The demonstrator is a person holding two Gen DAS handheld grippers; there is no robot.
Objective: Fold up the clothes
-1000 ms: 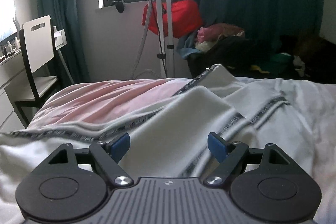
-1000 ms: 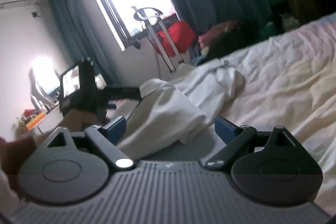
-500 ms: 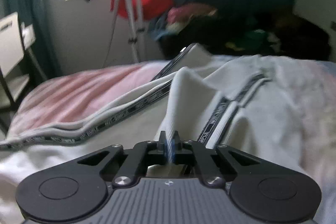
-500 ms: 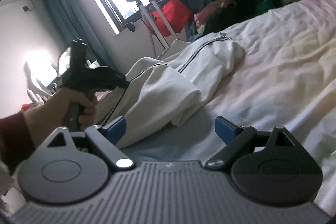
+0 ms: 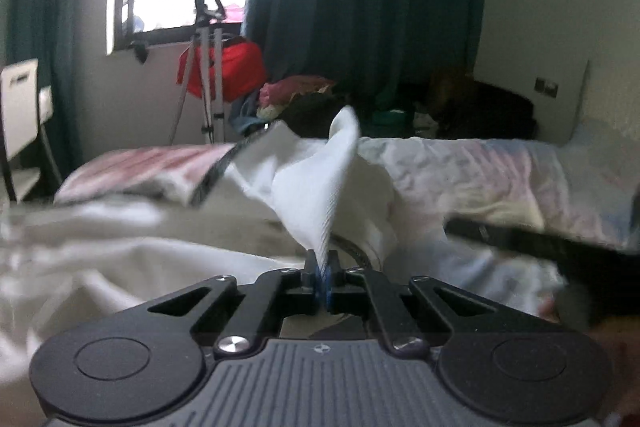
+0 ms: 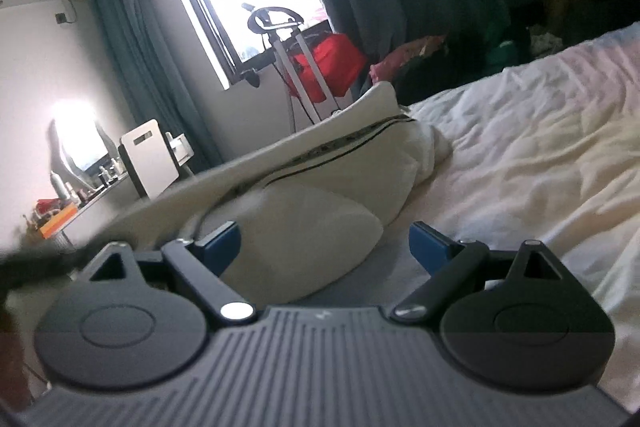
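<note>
Left wrist, tool (image 5: 322,281) pinching blurred garment (image 5: 320,187)

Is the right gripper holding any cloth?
No, the right gripper is open, its blue pads apart, with the white garment lying loose on the bed ahead.

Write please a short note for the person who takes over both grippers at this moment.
Left gripper: jaws shut on a raised fold of the white garment.
Right gripper: jaws open, holding nothing, with a rounded bulge of the garment lying between them.
The garment lies bunched on the bed.
Done: one edge is gripped.
Left: the folding itself; no neat fold shows yet.
</note>
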